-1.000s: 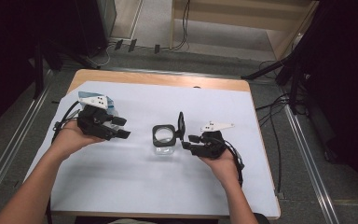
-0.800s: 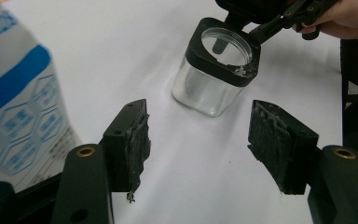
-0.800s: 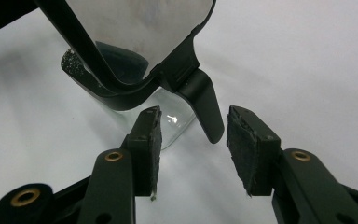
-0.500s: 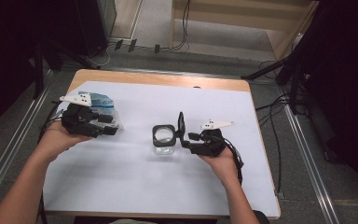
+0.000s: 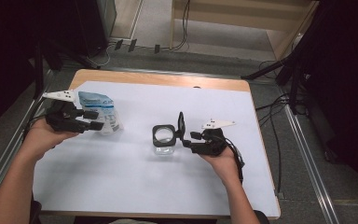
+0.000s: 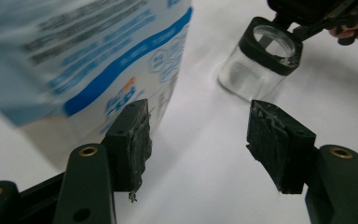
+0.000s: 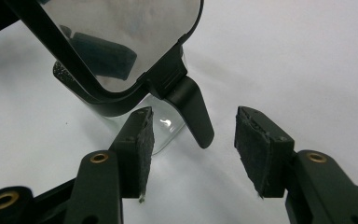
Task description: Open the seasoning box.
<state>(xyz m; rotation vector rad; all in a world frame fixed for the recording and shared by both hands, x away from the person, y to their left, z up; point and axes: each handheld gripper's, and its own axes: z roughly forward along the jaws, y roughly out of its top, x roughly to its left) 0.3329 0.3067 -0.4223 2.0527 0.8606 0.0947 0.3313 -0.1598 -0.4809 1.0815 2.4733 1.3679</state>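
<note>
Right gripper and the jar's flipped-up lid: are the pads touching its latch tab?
Apart. In the right gripper view the lid's black tab hangs between the open right gripper pads, with white table showing on both sides.

The pouch [image 6: 88,60] runs off the left gripper view at twelve and nine o'clock, and its blue print is too smeared to read. In the right gripper view the jar [image 7: 165,126] hides mostly behind its raised lid [image 7: 121,42], itself cut off at twelve o'clock. From above, the jar's contents are too small to tell, and the bench [image 5: 158,80] loses its near edge at six o'clock behind both forearms.
</note>
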